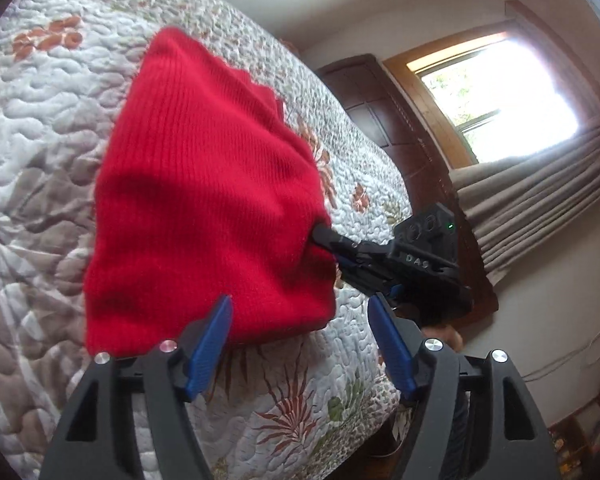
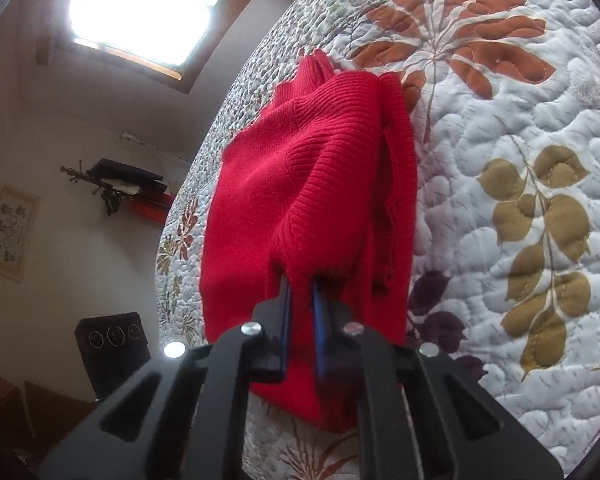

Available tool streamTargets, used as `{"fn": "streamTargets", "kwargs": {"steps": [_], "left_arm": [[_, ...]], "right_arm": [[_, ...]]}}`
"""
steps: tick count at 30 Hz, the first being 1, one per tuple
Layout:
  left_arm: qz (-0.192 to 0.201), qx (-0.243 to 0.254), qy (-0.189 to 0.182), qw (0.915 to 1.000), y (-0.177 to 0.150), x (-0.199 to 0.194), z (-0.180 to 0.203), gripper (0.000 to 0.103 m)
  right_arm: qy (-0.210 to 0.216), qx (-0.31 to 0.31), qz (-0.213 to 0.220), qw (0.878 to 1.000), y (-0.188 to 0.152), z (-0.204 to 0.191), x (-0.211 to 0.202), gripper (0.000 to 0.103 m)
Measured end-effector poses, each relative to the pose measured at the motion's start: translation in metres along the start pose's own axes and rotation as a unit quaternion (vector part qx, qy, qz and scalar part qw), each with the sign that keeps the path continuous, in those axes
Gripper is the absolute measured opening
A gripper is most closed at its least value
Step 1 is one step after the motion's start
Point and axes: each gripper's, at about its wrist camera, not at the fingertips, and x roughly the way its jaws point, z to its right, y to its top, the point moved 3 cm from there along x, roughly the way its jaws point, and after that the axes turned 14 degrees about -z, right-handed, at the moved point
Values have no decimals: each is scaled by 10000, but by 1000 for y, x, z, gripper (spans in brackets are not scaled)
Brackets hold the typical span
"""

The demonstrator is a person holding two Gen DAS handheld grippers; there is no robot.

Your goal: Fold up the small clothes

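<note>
The fingertips of the right gripper are buried in a fold of the red ribbed knit garment, so what lies between them cannot be seen. The floral quilted bedspread beneath the garment is covered. The hand behind the right gripper is hidden almost entirely in the left wrist view. The window is overexposed.

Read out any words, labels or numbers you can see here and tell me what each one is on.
"DAS" as far as it reads, the last letter unsure: on the black body of the right gripper, seen from the left wrist.
Wall poster: pictures only, any writing too small to read.
Red knit garment and quilt: no text visible.
</note>
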Motion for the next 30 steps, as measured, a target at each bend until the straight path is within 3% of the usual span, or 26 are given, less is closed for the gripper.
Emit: {"fn": "streamTargets", "kwargs": {"steps": [3, 6, 9, 11, 15, 16, 17, 18, 21, 24, 27, 30], "left_arm": [[-84, 53, 89, 9999, -2, 13, -2, 70], [-52, 159, 40, 9999, -7, 13, 2, 73], [-53, 303, -25, 9995, -6, 12, 4, 74], [-28, 497, -148, 9986, -6, 11, 13, 74], [-48, 927, -347, 9951, -5, 17, 35, 74], [-94, 978, -394, 9944, -5, 21, 38, 74], [-178, 1003, -418, 9939, -4, 28, 38, 74], [-324, 1009, -378, 9937, -3, 37, 38, 74], [-584, 956, -168, 9936, -6, 61, 29, 73], [-540, 887, -277, 9942, -7, 60, 24, 73], [-578, 901, -469, 9931, -8, 42, 31, 73], [-178, 1152, -530, 9918, 1, 0, 44, 74]], "right_arm": [[20, 200, 43, 9998, -5, 21, -4, 9], [157, 69, 133, 9998, -6, 23, -15, 23], [22, 3, 652, 9979, 13, 16, -39, 61], [-119, 32, 852, 9963, 36, 20, -47, 62], [-319, 225, 640, 9972, 79, 30, -25, 57], [-333, 182, 563, 9977, 85, 30, -16, 33], [-446, 74, 541, 9975, 89, 29, -11, 15], [-598, -75, 660, 9960, 92, 27, -12, 9], [-878, -129, 994, 9911, 90, 31, -12, 8], [-967, -64, 849, 9917, 88, 45, 3, 10], [-789, -220, 953, 9921, 77, 35, -6, 23], [-461, -566, 1220, 9898, 56, 10, -28, 27]]}}
